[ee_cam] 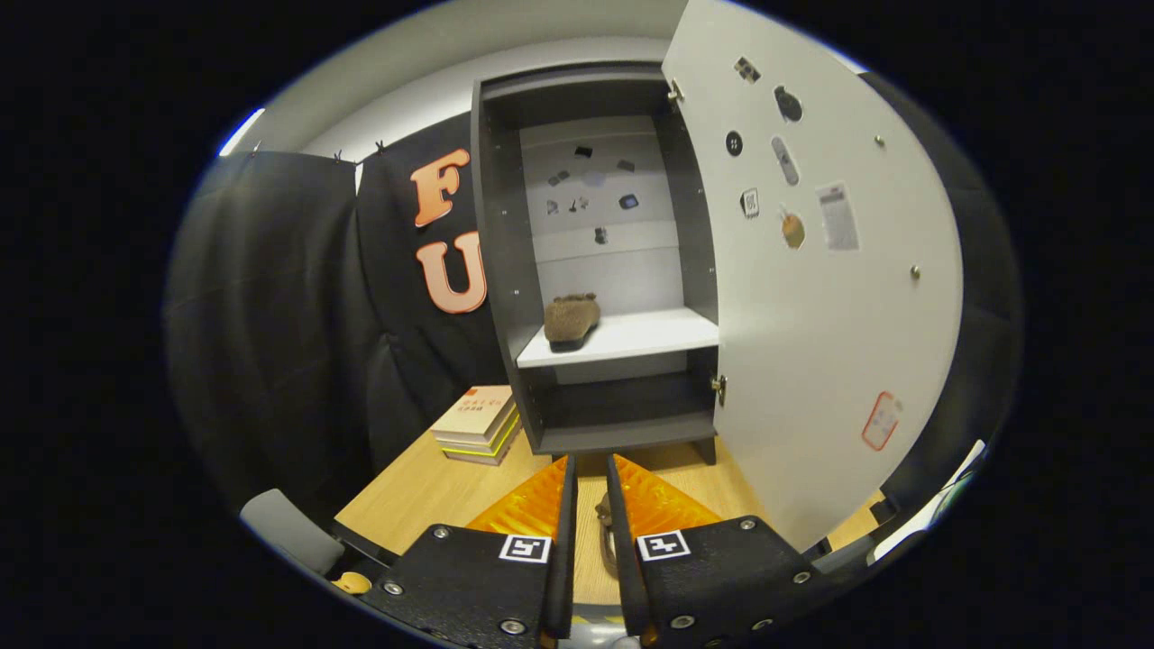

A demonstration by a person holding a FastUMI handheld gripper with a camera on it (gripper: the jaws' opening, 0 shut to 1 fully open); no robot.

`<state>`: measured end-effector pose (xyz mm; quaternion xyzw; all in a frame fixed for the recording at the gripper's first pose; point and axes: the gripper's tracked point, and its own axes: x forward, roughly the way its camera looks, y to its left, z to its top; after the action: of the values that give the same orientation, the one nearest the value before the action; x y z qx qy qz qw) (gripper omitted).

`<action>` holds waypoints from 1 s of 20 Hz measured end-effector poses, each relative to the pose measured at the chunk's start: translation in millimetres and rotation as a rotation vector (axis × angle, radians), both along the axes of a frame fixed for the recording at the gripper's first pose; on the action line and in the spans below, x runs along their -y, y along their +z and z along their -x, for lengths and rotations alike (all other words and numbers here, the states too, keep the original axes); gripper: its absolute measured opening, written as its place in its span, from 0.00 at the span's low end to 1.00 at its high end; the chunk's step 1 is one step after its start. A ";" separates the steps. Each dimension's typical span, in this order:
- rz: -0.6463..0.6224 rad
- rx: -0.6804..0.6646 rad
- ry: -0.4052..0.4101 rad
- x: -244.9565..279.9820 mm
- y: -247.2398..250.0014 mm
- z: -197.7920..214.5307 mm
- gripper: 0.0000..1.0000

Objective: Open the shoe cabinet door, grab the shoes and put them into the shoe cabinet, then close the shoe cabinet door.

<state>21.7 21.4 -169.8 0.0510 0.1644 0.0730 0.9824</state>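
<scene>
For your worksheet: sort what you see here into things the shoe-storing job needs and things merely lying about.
Job things:
shoe cabinet
its open door
shoe on the shelf
shoe between the gripper fingers

Lying about:
stack of books
stickers on the door
table

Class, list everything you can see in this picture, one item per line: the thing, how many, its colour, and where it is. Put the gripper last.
Shoe cabinet: one, dark grey, standing on the table beyond the fingers.
Cabinet door: one, pale grey, swung open to the right, with small stickers and magnets on it.
Shelf: one, white, inside the cabinet.
Shoe on the shelf: one, brown, at the shelf's left side.
Second shoe: one, brown, between the fingers, partly hidden.
Books: a small stack, tan cover on top, on the table left of the cabinet.
Table: one, light wood.
Gripper: one, fingers close together around the second shoe; whether both press on it is unclear.
</scene>
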 end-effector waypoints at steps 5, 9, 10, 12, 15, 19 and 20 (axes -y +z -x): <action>0.014 -0.157 0.050 -29.3 -100.6 -20.0 0.21; 0.026 -0.271 0.078 -34.4 -174.4 -37.5 0.22; 0.031 -0.292 0.082 -35.7 -188.9 -44.1 0.22; 0.042 -0.335 0.088 -34.7 -217.5 -55.6 0.22; 0.040 -0.397 0.088 -32.0 -253.5 -69.5 0.23; 0.027 -0.461 0.096 -31.7 -286.1 -85.1 0.22; 0.025 -0.480 0.097 -31.6 -295.0 -88.5 0.22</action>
<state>110.2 53.0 -464.8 0.0470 0.3964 0.1036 0.9110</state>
